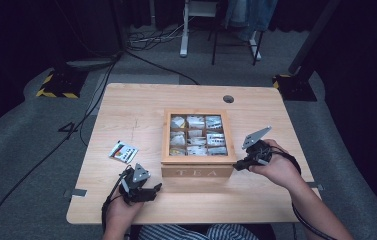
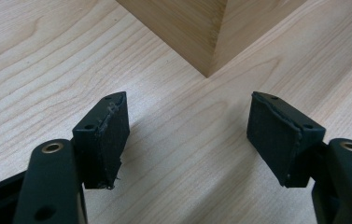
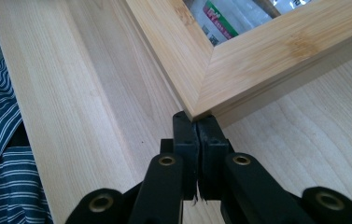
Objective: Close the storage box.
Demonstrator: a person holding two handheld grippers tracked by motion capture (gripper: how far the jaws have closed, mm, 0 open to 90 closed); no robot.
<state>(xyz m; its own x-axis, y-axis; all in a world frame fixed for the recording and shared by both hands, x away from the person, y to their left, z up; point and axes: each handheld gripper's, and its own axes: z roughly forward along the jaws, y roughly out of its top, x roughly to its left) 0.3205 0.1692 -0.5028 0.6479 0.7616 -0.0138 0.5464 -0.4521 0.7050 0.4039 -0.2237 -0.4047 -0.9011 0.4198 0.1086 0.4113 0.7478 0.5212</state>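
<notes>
Right gripper (image 3: 197, 122) at the lid corner of the tea box (image 1: 197, 165)

The wooden tea box sits mid-desk (image 1: 141, 107), its framed lid (image 3: 239, 60) down over the sachet compartments. My right gripper is pinched shut on nothing, tips tucked under the lid's near right corner. My left gripper (image 2: 187, 135) rests with jaws spread, empty, by the box's near left corner; a loose tea sachet (image 1: 124, 152) lies apart to the left. I judge the step is prising the lid up: I'd lift slowly from that corner, keep the tips under the overhang, and brace the box with the left gripper so it won't slide.
</notes>
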